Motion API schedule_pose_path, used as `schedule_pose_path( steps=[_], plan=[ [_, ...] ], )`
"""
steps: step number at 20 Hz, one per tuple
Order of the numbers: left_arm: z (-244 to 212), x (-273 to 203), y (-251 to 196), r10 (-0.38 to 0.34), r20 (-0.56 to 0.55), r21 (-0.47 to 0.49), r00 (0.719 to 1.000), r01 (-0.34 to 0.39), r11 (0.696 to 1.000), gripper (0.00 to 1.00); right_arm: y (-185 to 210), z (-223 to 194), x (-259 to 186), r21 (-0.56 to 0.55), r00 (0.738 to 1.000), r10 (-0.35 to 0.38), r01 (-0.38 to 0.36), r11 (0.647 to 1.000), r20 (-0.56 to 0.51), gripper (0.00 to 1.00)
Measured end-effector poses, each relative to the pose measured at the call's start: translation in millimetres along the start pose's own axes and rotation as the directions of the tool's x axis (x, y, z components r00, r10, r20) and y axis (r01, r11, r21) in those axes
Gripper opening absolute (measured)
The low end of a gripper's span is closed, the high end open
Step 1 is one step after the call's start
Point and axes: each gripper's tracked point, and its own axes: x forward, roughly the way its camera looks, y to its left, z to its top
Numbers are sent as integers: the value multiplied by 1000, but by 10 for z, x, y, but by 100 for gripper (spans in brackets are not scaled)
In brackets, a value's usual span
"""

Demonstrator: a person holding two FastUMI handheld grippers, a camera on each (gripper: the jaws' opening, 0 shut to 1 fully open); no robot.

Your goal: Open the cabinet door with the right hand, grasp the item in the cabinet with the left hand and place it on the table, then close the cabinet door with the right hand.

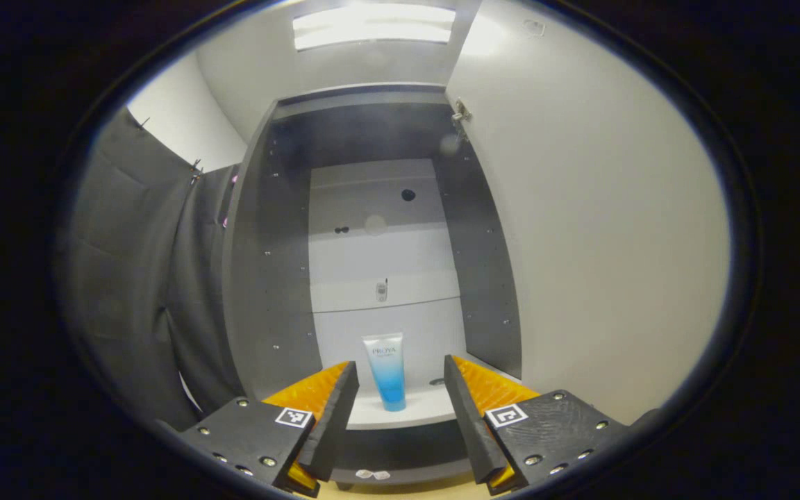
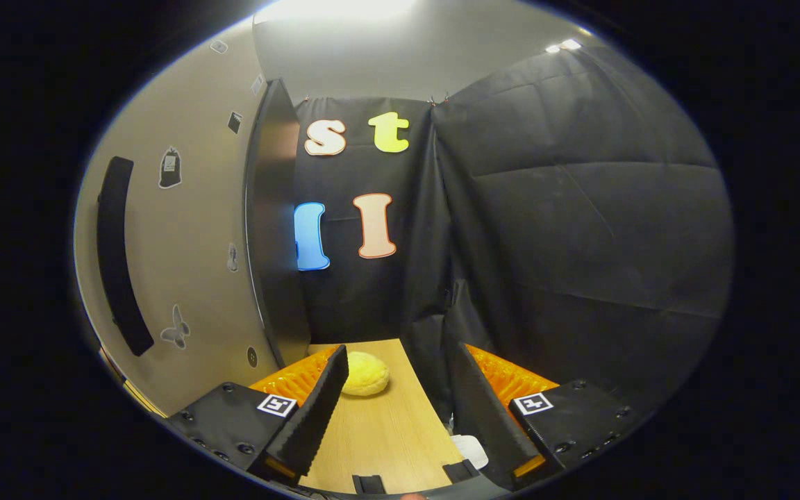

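Open cabinet (image 1: pixel 282 278): a blue tube (image 1: pixel 387 371) stands upright on its shelf, framed by the left gripper (image 1: pixel 400 406), fingers apart. Right gripper (image 2: pixel 396 410) gapes above the wooden table (image 2: pixel 393 430).

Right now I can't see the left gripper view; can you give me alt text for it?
An upright tube stands on the bottom shelf of the open cabinet, framed between the open fingers of the left tool, which hasn't reached it. The door is swung open at right.

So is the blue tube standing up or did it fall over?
Standing up. The blue-and-white plastic tube sits upright on its cap on the white cabinet shelf, ahead of the open left tool.
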Motion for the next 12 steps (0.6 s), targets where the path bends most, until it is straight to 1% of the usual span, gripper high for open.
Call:
schedule_pose_path(
  steps=[3,9,12],
  plan=[
    [-72,274,50,-11,-10,-12,1000,11,1000,75,10,-1,57,2,999,-42,42,999,-6,98],
    [-360,704,160,-19,-47,-18,999,18,1000,75,69,-90,102,-2,994,-98,98,995,-44,98],
    [-480,887,144,-38,-67,-17,997,37,999,75,176,-157,121,3,993,-89,89,996,-73,97]
  ],
)
